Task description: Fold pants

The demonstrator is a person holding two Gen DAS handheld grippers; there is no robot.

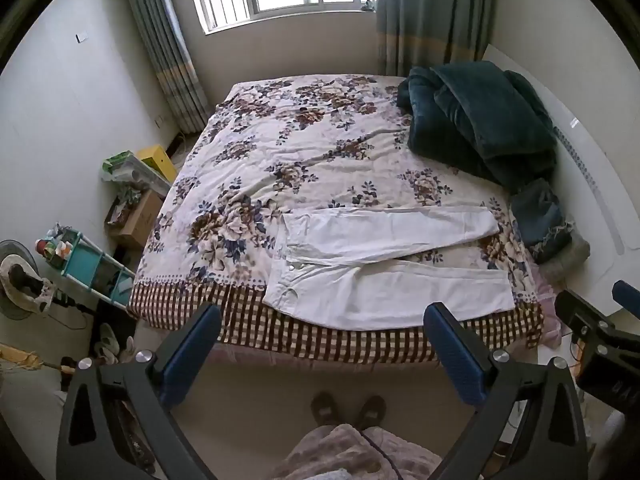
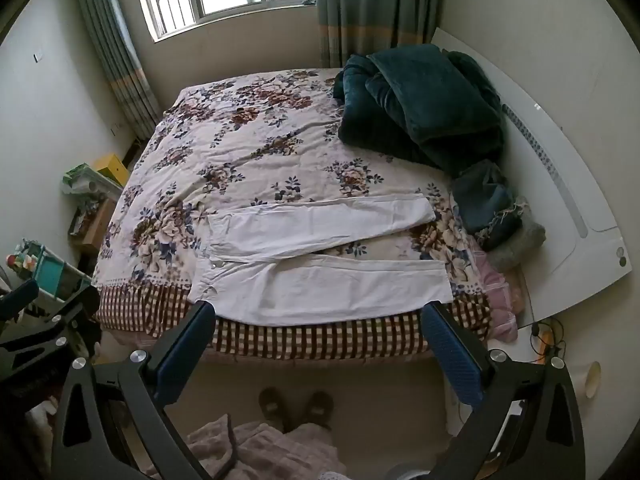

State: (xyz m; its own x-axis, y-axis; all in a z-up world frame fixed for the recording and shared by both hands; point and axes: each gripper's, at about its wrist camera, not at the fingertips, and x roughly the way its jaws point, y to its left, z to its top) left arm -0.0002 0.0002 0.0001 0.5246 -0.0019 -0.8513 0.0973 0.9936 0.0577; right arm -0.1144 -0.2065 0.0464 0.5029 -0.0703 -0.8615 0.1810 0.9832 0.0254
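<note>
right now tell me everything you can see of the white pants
The white pants lie flat and unfolded on the flowered bedspread near the bed's front edge, waistband toward the left, both legs running right and spreading slightly apart. They look like thin, lightly creased cloth, with a button at the waist. Neither gripper touches them.

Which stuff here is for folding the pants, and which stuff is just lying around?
For the job:
white pants, spread flat on the bed
left gripper, open
right gripper, open

Just lying about:
dark green blanket
folded blue cloth
yellow box on the floor
teal shelf
curtains
</note>
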